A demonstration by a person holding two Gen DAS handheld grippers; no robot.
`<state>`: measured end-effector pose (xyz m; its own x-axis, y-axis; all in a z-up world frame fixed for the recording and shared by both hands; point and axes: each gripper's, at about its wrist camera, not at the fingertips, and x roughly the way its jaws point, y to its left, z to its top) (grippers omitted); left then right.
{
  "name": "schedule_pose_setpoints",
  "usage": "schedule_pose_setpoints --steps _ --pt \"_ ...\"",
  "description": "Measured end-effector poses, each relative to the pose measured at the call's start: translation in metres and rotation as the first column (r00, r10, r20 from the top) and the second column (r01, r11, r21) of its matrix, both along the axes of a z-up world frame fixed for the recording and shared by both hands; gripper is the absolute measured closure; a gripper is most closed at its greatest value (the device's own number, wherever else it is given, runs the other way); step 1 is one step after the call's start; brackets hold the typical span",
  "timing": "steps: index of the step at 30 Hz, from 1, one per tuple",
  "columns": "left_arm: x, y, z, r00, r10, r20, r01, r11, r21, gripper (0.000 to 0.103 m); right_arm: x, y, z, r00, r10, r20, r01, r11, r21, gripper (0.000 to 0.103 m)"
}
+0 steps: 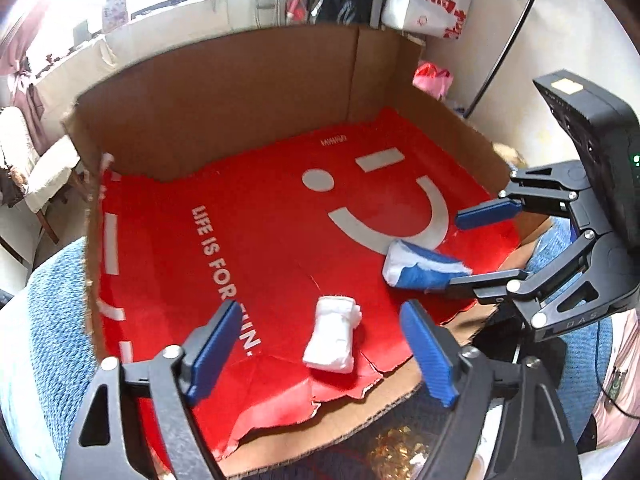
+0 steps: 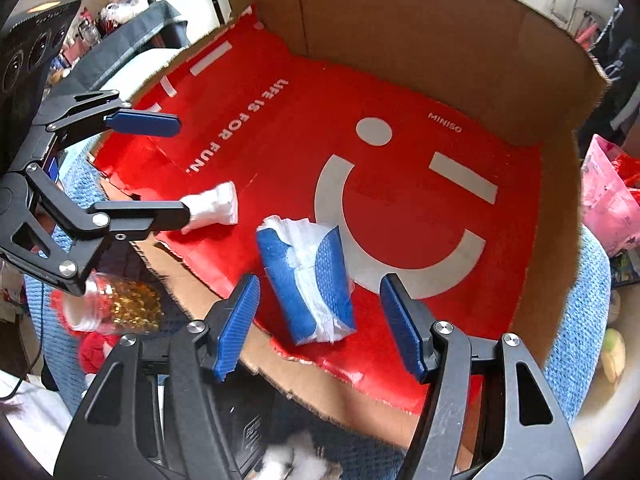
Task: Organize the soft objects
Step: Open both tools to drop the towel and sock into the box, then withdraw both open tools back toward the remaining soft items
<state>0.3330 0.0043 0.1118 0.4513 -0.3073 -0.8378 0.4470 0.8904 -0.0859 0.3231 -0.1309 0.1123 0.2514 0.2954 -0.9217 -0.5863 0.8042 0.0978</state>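
Observation:
A white folded soft pad (image 1: 333, 334) lies on the red paper sheet (image 1: 260, 240) inside a cardboard box. My left gripper (image 1: 316, 354) is open, its blue pads on either side of the white pad, just above it. A blue-and-white rolled soft bundle (image 2: 306, 284) lies further right on the sheet. My right gripper (image 2: 318, 324) is open with the bundle between its pads. In the left wrist view the bundle (image 1: 420, 266) sits by the right gripper (image 1: 470, 248). In the right wrist view the white pad (image 2: 216, 208) sits by the left gripper (image 2: 180, 168).
The cardboard box walls (image 1: 224, 92) rise at the back and sides. The sheet's near edge is torn over a cardboard flap (image 2: 224, 300). A jar of gold beads (image 2: 120, 304) lies below the flap. Blue knit fabric (image 1: 60, 300) surrounds the box. A pink bag (image 2: 612, 208) sits right.

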Motion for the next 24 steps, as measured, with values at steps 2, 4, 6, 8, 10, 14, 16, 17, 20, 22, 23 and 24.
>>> schedule_pose_setpoints --steps 2,4,6,8,10,14,16,17,20,22,23,24 --pt "-0.006 0.003 0.008 1.0 0.009 0.021 -0.009 1.0 -0.008 0.012 -0.005 -0.004 0.008 1.0 -0.009 0.015 0.009 1.0 0.009 0.039" --pt "-0.015 0.006 0.019 0.998 0.025 0.054 -0.024 0.999 -0.021 0.01 -0.011 -0.007 0.019 0.999 -0.024 0.033 0.024 0.999 0.024 0.035" --pt "-0.025 0.009 0.03 0.996 0.035 0.084 -0.032 0.999 -0.038 0.007 -0.019 -0.013 0.031 0.997 -0.044 0.06 0.041 0.998 0.043 0.035" --pt "-0.035 0.01 0.04 0.993 0.045 0.111 -0.04 0.998 -0.051 0.004 -0.026 -0.012 0.044 0.995 -0.054 0.081 0.049 0.997 0.063 0.033" --pt "-0.049 0.012 0.051 0.987 0.056 0.148 -0.046 0.996 -0.071 0.001 -0.037 -0.014 0.056 0.992 -0.061 0.11 0.052 0.995 0.084 0.028" --pt "-0.074 0.014 0.066 0.975 0.083 0.204 -0.06 0.992 -0.113 0.0 -0.064 -0.017 0.079 0.979 -0.075 0.188 0.056 0.993 0.104 0.028" --pt "-0.088 0.016 0.073 0.967 0.104 0.234 -0.076 0.989 -0.126 0.0 -0.079 -0.02 0.089 0.973 -0.084 0.217 0.058 0.99 0.126 0.023" --pt "-0.094 0.016 0.075 0.962 0.112 0.247 -0.082 0.988 -0.13 0.0 -0.087 -0.022 0.093 0.969 -0.092 0.231 0.062 0.989 0.134 0.022" --pt "-0.12 0.018 0.085 0.945 0.138 0.297 -0.094 0.983 -0.157 0.0 -0.112 -0.028 0.104 0.954 -0.102 0.281 0.061 0.986 0.153 0.021" --pt "-0.132 0.019 0.088 0.934 0.157 0.32 -0.105 0.979 -0.174 0.0 -0.128 -0.031 0.11 0.944 -0.112 0.309 0.063 0.984 0.164 0.02" --pt "-0.14 0.02 0.091 0.927 0.166 0.335 -0.11 0.977 -0.182 0.0 -0.138 -0.032 0.114 0.938 -0.119 0.327 0.063 0.983 0.175 0.019" --pt "-0.149 0.02 0.093 0.92 0.174 0.352 -0.113 0.976 -0.186 0.0 -0.146 -0.034 0.116 0.934 -0.122 0.337 0.061 0.981 0.184 0.017"
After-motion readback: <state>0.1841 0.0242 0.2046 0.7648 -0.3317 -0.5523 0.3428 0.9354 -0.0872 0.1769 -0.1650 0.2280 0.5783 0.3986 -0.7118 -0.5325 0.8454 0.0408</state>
